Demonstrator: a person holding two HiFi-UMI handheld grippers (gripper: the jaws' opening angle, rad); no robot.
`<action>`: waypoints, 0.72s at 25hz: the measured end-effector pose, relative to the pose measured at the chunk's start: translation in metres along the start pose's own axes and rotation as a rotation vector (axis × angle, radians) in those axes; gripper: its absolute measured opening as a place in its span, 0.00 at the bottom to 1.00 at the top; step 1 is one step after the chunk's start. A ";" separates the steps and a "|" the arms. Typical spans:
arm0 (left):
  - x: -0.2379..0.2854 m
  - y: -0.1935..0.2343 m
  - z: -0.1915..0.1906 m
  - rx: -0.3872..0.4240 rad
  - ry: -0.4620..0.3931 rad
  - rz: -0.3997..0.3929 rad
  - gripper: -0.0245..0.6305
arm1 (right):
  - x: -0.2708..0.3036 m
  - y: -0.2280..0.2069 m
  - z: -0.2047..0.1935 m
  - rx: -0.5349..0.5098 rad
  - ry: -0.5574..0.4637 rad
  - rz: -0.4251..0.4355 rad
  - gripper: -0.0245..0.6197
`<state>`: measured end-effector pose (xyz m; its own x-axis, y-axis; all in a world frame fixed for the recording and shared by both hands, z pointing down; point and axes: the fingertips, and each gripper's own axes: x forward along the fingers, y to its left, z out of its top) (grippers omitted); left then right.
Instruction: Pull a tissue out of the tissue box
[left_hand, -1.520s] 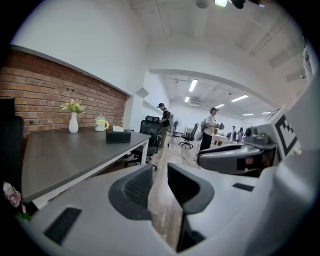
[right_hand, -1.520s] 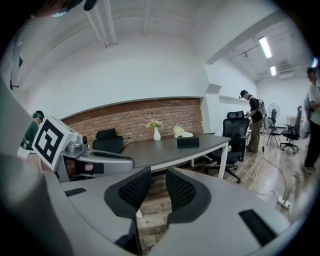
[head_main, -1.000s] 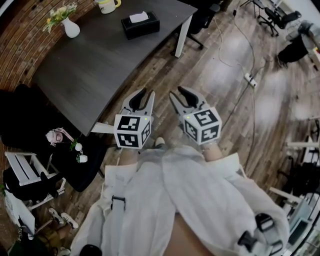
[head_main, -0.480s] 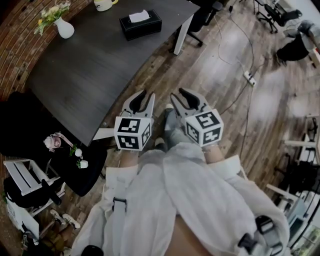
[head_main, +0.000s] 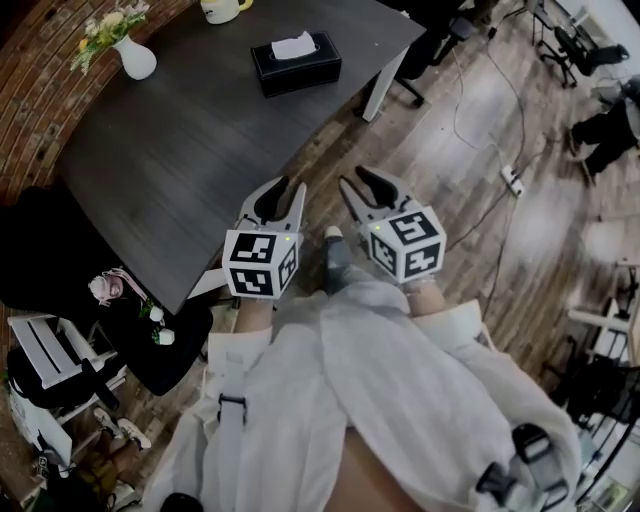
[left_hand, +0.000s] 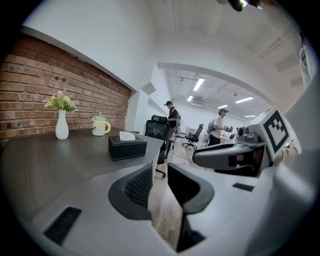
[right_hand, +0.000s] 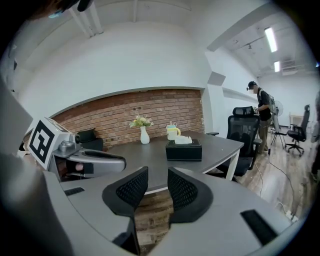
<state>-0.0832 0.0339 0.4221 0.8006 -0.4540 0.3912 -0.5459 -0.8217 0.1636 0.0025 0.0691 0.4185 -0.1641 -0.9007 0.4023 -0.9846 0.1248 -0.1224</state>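
Observation:
A black tissue box (head_main: 295, 62) with a white tissue (head_main: 292, 45) sticking up from its top stands near the far end of the dark table (head_main: 190, 140). It also shows in the left gripper view (left_hand: 127, 147) and in the right gripper view (right_hand: 183, 149). My left gripper (head_main: 288, 190) and right gripper (head_main: 355, 183) are side by side in front of my body, near the table's front edge and far short of the box. Each has its jaws a little apart with nothing between them, as the left gripper (left_hand: 159, 177) and right gripper (right_hand: 157, 187) show in their own views.
A white vase of flowers (head_main: 137, 55) and a yellow-handled mug (head_main: 222, 8) stand at the table's far side. A black office chair (right_hand: 246, 131) is beyond the table's right corner. A power strip (head_main: 512, 178) and cable lie on the wooden floor. Black seating (head_main: 50, 235) is at the left.
The table and tissue box have shifted right and lower in the head view, and a foot has stepped forward. Both grippers keep the same pose and the same small gap.

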 end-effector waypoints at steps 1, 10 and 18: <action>0.010 0.005 0.008 0.001 -0.003 0.007 0.15 | 0.009 -0.009 0.008 -0.005 -0.003 0.008 0.21; 0.098 0.044 0.073 0.006 -0.038 0.084 0.15 | 0.077 -0.082 0.069 -0.064 -0.020 0.093 0.21; 0.150 0.056 0.094 -0.012 -0.027 0.126 0.15 | 0.102 -0.136 0.083 -0.062 -0.014 0.121 0.21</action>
<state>0.0293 -0.1125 0.4045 0.7316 -0.5628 0.3847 -0.6455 -0.7535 0.1252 0.1242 -0.0745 0.4011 -0.2820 -0.8828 0.3756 -0.9594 0.2583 -0.1132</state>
